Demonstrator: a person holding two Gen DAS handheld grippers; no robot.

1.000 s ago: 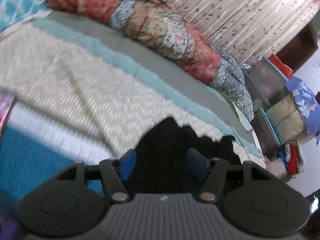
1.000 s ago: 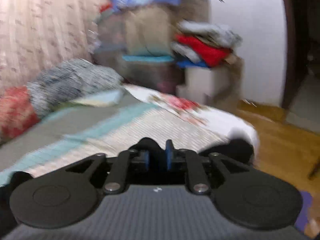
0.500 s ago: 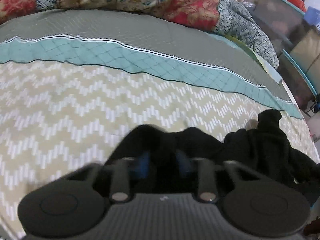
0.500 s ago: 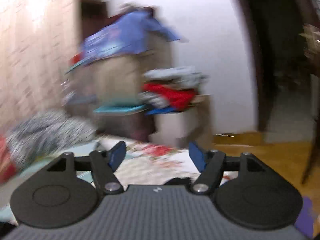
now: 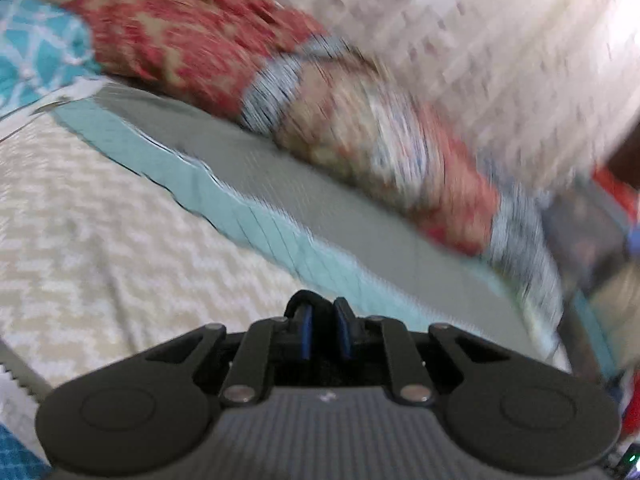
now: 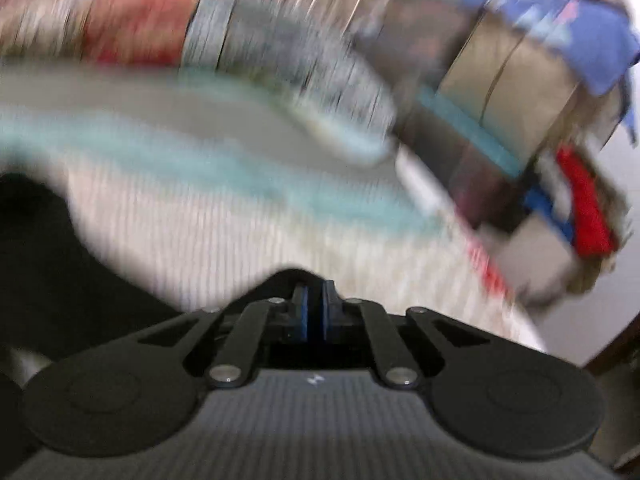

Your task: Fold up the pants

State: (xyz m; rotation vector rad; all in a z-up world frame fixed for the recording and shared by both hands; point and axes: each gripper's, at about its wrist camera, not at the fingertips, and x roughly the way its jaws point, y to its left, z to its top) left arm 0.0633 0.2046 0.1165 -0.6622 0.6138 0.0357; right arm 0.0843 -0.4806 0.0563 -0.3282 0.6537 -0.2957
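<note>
Left wrist view: your left gripper [image 5: 323, 330] has its blue-padded fingers [image 5: 306, 334] drawn close with a narrow slit between them, and a small bit of black cloth, the pants [image 5: 301, 300], shows pinched at the tips, so you are grasping the pants there. Little else of the pants shows in this view, only that dark fold peeking over the left finger. Beyond the tips lies the bed [image 5: 100, 240] with a beige zigzag cover, then a teal stripe [image 5: 256, 220] and a grey band running diagonally. Behind that sits a rolled quilt [image 5: 328, 116] in red and floral print, and a pale curtain [image 5: 460, 32] fills the top right. The whole frame is motion-blurred, the right edge worst. Right wrist view: your right gripper [image 6: 315, 312] has its fingers [image 6: 303, 314] nearly together, blue pads almost meeting, with black cloth bunched up around and over the tips, so they look clenched on the pants too, though blur makes the contact hard to read. A larger dark mass of the pants [image 6: 44, 256] lies on the bed at the left, spreading toward the lower left corner. The teal stripe [image 6: 224, 168] smears across the middle of the cover. At the right, off the bed's end, stand stacked boxes [image 6: 516, 80] with a blue cloth [image 6: 568, 28] draped on top and a red garment [image 6: 584, 208] lower down. This frame is heavily blurred.
</note>
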